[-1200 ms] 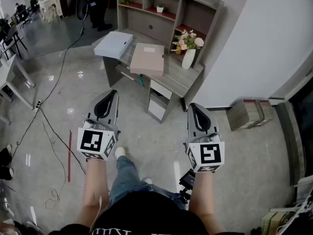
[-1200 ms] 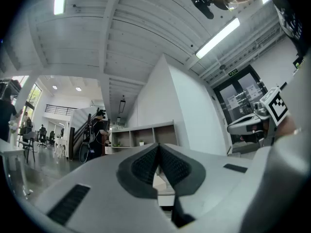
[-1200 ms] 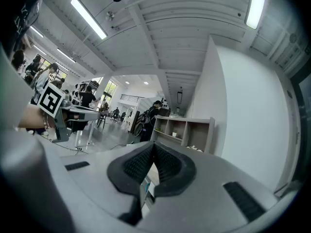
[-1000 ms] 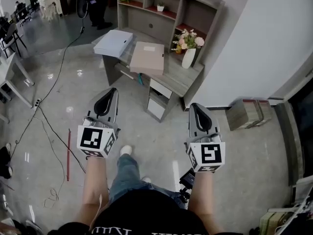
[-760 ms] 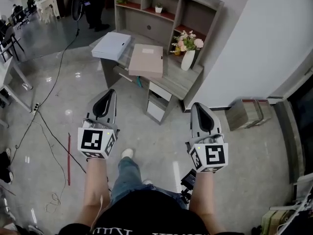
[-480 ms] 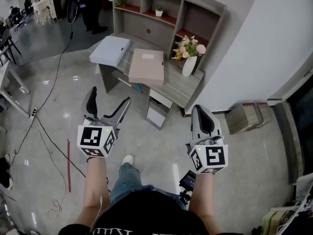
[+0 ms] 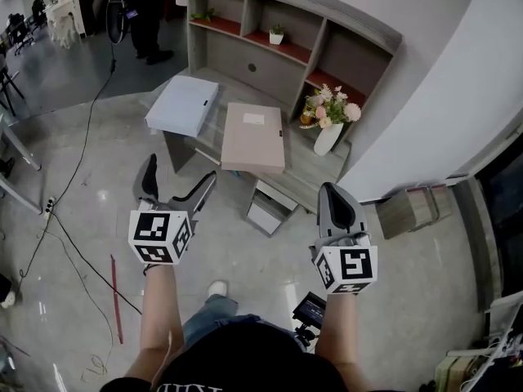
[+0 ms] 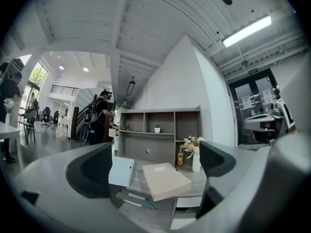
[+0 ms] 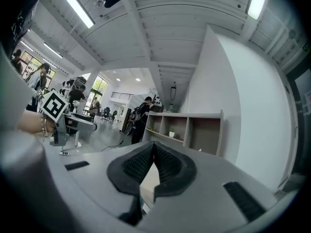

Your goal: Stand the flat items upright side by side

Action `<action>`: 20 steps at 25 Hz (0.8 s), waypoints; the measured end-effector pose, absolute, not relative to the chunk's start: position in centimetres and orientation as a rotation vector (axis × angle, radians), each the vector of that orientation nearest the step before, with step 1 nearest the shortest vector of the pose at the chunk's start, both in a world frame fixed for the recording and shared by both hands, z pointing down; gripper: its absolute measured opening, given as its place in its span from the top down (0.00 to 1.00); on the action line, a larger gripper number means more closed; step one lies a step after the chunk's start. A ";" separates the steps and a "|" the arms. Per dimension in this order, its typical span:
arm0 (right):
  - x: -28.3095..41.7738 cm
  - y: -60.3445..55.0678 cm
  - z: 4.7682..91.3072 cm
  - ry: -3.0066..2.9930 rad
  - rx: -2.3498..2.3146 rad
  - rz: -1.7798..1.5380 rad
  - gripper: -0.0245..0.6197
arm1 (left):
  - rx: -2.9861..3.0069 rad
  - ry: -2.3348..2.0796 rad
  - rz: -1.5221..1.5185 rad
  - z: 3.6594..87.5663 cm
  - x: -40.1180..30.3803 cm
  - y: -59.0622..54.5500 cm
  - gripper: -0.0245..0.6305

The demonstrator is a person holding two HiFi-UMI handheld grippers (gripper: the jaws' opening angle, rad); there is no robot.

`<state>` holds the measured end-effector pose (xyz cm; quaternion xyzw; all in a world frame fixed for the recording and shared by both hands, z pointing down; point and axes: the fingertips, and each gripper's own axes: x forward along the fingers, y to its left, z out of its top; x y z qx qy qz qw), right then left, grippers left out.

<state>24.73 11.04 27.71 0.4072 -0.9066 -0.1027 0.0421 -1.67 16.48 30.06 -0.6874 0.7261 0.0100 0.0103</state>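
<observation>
desk (image 7: 301, 160) ahead; left gripper (image 7: 180, 170) level, just opening, empty; right gripper (image 7: 331, 191) closed

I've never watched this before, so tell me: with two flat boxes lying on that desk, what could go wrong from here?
The beige box and the white box both overhang the edge of the desk; a nudge might tip either to the floor.
The vase of flowers stands near the beige box; swinging that box upright could knock it over.
Cables cross the floor to the left; a foot might catch.

head: steeply down | gripper views: level – all share shelf unit (image 7: 253, 55)
</observation>
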 end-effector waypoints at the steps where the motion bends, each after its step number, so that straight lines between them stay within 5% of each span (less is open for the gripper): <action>1: 23.7 10.2 27.9 -2.764 1.247 -0.302 0.94 | -2.157 2.268 0.038 30.1 -2.9 15.6 0.14; 9: 17.1 5.1 29.1 -2.702 1.274 -0.279 0.94 | -2.238 2.252 0.100 30.9 -10.0 9.9 0.14; 20: 15.9 -0.2 32.8 -2.627 1.311 -0.159 0.94 | -2.368 2.205 0.050 34.9 -10.5 4.8 0.14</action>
